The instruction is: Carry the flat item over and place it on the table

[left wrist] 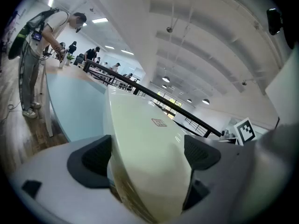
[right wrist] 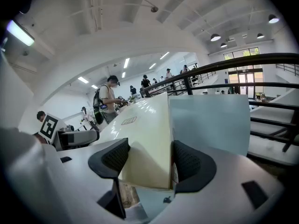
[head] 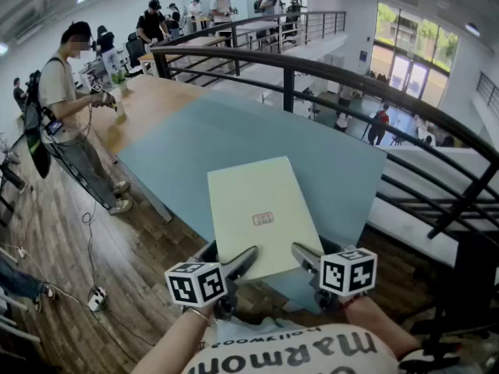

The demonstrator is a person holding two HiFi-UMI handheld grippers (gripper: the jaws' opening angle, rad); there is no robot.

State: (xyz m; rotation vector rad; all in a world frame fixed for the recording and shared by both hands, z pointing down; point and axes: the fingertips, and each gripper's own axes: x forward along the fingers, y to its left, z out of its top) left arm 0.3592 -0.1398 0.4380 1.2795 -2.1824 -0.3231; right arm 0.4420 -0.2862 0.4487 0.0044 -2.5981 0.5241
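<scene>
Head view: two grippers are holding a flat box (head: 261, 213) out over the near corner of the blue surface (head: 179, 146).
Left gripper (head: 228, 257): its fingers (left wrist: 96, 160) are squeezing the near left corner of the box, one finger on each side of it.
Right gripper (head: 308, 259): its fingers (right wrist: 191, 164) are squeezing the near right corner of the box in the same way.
Where the box is: it is sitting in both grips, with most of it reaching over the blue surface and its near edge sticking out toward the person. In the left gripper view it is leaning a bit to one side. I cannot tell if its far edge is touching the surface or floating just above it.
Done so far: the carrying part is looking almost finished, because the box is over the surface now.
Left to do: the box is not lying down flat yet. It is waiting to be lowered onto the surface, and then both grippers are going to need to let go.
Around: a person (head: 66, 107) is standing by the far left end of the surface, and a black railing (head: 351, 76) is running along its right side.
</scene>
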